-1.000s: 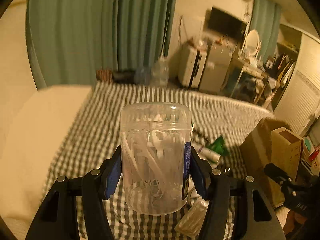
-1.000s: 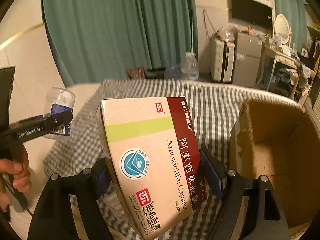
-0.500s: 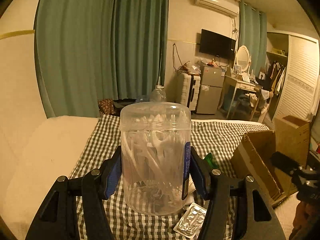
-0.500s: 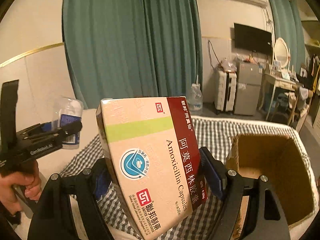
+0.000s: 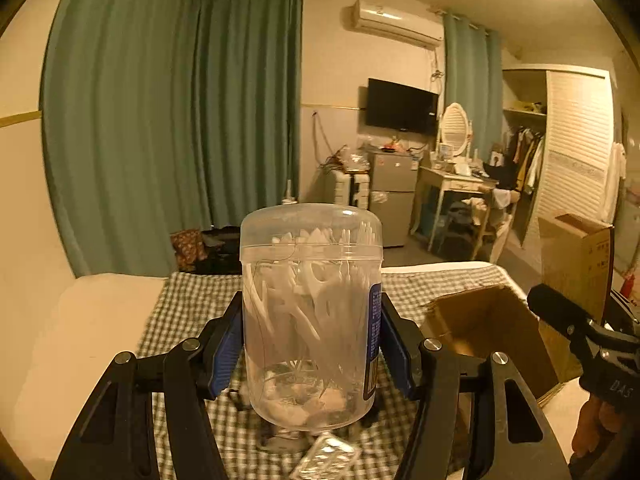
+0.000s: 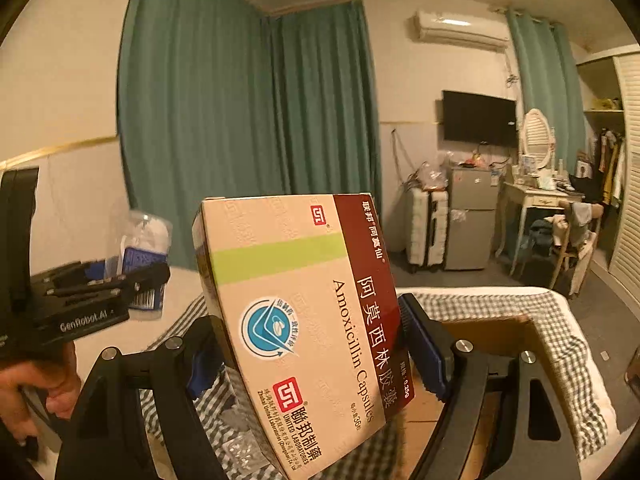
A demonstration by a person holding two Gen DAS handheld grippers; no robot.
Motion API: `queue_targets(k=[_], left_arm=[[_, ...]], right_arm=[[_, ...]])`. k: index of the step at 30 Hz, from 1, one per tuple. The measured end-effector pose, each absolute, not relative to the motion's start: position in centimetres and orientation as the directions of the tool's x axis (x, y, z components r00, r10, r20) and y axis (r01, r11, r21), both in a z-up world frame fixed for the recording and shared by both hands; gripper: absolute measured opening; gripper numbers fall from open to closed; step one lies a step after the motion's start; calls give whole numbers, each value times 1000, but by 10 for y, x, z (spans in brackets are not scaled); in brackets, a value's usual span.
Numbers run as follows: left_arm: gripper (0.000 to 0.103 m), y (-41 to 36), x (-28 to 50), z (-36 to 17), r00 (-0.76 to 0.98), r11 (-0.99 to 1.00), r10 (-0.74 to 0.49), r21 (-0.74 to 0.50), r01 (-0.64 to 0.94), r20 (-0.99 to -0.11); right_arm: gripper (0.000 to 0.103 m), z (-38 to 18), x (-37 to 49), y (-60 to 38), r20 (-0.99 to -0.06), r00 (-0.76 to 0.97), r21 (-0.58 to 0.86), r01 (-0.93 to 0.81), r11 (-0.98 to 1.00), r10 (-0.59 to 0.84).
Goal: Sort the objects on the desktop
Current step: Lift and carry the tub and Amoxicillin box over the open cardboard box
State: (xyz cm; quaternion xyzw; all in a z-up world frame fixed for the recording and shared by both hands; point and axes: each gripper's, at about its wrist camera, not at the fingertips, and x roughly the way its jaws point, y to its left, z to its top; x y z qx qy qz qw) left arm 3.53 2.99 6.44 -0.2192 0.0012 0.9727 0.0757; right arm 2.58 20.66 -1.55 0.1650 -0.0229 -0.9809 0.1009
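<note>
Both tongs loaded and lifted above the checked desk (image 5: 188,300): left tongs (image 5: 312,344) clamp floss-pick jar (image 5: 312,312) upright, right tongs (image 6: 316,344) clamp tilted amoxicillin box (image 6: 296,320), open cardboard box (image 6: 492,344) lies lower right, nearer my right hand.

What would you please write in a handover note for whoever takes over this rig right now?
Left tool: shut on the floss jar, held upright above the checked cloth.
Right tool: shut on the Amoxicillin box, tilted, also in the air.
Open carton sits on the cloth to the right.
Done: both items picked up.
Left: place both, likely in the carton; a blister pack remains on the cloth.
</note>
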Motion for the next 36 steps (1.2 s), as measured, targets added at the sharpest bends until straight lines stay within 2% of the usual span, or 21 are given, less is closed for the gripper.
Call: queue_targets(k=[8,21,31,36], left_arm=[[63,82,31,79,-880,-975,217,-49,-217,-423],[63,170,18,90,-851,-939,324,-30,-343,-413],[63,223,1,54,-796,-911,381,-45,-410,-470],[63,249,-13,28,-756,-894,411,-62,-444,-509]], right_arm=[[78,8,42,254,-264,-957,83,104,-991,-122],[78,12,59,322,-242,-970,49,-38,-998,25],[78,-7,49,375,-305,-950,125,-106,-986,64],[78,-32,40,392,-374,-926,148,-117,-982,54]])
